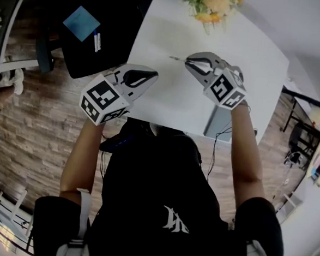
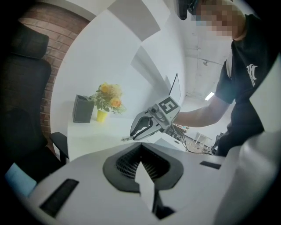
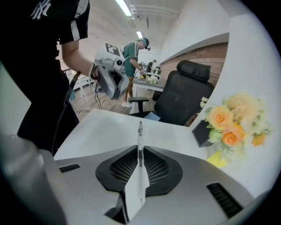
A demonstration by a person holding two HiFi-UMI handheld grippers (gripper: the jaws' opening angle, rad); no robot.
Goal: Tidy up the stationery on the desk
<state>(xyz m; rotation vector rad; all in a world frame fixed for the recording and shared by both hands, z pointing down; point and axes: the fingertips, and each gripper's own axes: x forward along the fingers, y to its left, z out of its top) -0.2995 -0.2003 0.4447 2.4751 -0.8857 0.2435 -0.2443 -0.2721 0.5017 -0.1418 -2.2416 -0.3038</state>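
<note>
Right tool pinches a clear pen; left tool is closed, empty.

Black short-sleeved T-shirt, white logo; left gripper, right gripper grey-white, each with black-white marker cube.

The desk is smooth matt white, the pen clear glossy plastic (dark core inside), the floor grainy wood planks, and the chair matt black.
</note>
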